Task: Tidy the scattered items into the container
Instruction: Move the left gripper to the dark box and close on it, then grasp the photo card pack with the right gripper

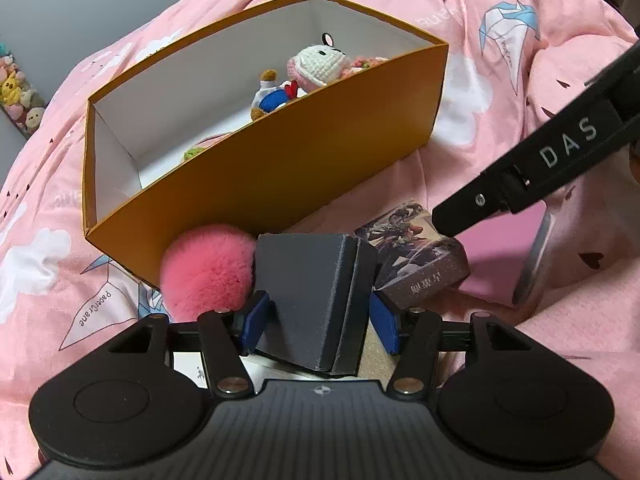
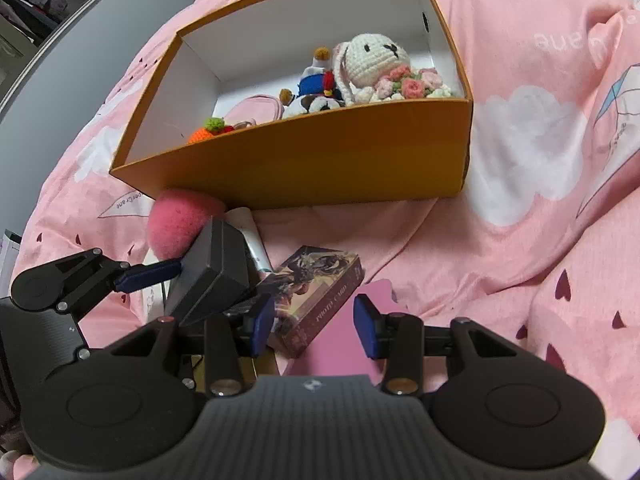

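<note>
My left gripper [image 1: 316, 320] is shut on a dark grey box [image 1: 308, 300], tilted, just in front of the orange container [image 1: 280, 168]. A pink pompom [image 1: 208, 272] lies against the container's near wall. A photo card box [image 1: 416, 260] lies to the right. My right gripper [image 2: 316, 328] is open, its fingers on either side of the photo card box [image 2: 316, 300], above a pink flat item [image 2: 340, 344]. The container [image 2: 320, 164] holds a crochet bunny [image 2: 372, 56], a duck toy [image 2: 316, 80], a crochet carrot [image 2: 208, 130] and a pink pouch [image 2: 256, 110].
Everything lies on a rumpled pink bedspread [image 2: 540, 200] with cloud and crane prints. A white tube [image 2: 252, 236] lies behind the grey box [image 2: 212, 272]. A shelf of plush toys [image 1: 18, 96] is at far left. A grey wall [image 2: 80, 60] borders the bed.
</note>
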Motion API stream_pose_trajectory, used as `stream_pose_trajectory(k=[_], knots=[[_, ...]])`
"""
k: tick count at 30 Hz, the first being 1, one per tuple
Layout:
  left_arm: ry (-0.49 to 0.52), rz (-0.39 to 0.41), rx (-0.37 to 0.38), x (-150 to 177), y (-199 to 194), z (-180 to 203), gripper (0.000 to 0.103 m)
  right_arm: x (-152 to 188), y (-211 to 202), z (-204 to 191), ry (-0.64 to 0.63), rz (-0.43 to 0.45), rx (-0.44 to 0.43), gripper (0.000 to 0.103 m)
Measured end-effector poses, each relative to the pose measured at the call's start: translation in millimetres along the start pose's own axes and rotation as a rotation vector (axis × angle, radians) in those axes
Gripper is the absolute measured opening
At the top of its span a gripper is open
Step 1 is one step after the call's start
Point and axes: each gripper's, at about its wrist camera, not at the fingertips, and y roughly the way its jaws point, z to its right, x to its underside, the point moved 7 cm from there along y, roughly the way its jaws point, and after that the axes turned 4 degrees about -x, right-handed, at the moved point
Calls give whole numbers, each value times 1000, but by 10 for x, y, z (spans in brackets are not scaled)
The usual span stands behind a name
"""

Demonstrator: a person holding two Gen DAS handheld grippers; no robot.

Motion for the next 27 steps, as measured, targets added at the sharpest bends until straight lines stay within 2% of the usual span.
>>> stream_pose_trajectory(k=[5, 12, 14, 18, 23, 26, 27], knots=[[-44, 25, -4, 2, -90, -77, 51, -15, 1, 5, -3, -3, -1, 47], [-139, 44, 10, 21, -214, -228, 46, -61, 95, 67, 13, -20, 4, 47], [-150, 48, 15, 14, -214, -247, 45, -67, 171, 90, 16, -44, 9, 48], [-138, 51, 11, 5, -171, -226, 46, -76, 312, 94, 19, -76, -8, 59], [-111, 52, 7, -15, -98, -165, 49, -118, 441, 107, 26, -103, -20, 63], [-115, 46, 9, -11, -53, -155, 53, -141, 553, 116, 59, -124, -58, 63], [-118, 45, 8, -6, -46, -159, 53, -146, 593, 118, 72, -131, -71, 69]])
